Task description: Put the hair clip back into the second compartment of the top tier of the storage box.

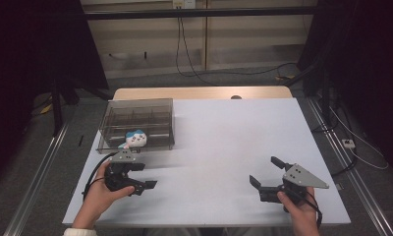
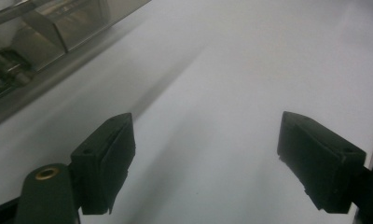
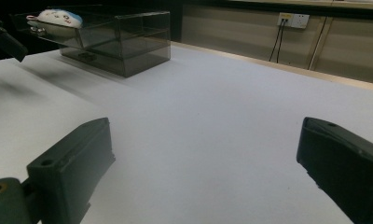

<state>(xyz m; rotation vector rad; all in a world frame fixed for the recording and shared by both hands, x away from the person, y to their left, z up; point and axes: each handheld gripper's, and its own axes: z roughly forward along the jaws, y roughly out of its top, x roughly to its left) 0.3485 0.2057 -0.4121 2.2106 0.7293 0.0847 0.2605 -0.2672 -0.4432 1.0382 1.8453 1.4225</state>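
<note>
In the clear box (image 1: pixel 160 105), plush toy (image 1: pixel 134 139) lengthwise along its front wall; both tongs released, empty

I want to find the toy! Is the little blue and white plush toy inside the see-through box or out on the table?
Inside. The blue and white plush toy sits within the clear smoky plastic box, at its near corner, with the box walls around it.

White table (image 1: pixel 224 142), pale wood strip along its far edge. At the far left corner, a smoky grey see-through box (image 1: pixel 138 120), holding a white plush toy (image 1: pixel 134 138) with blue on top and a red-dotted face. Both grippers black, left gripper (image 1: pixel 143 177) and right gripper (image 1: pixel 268 177), each topped with a grey plate.
</note>
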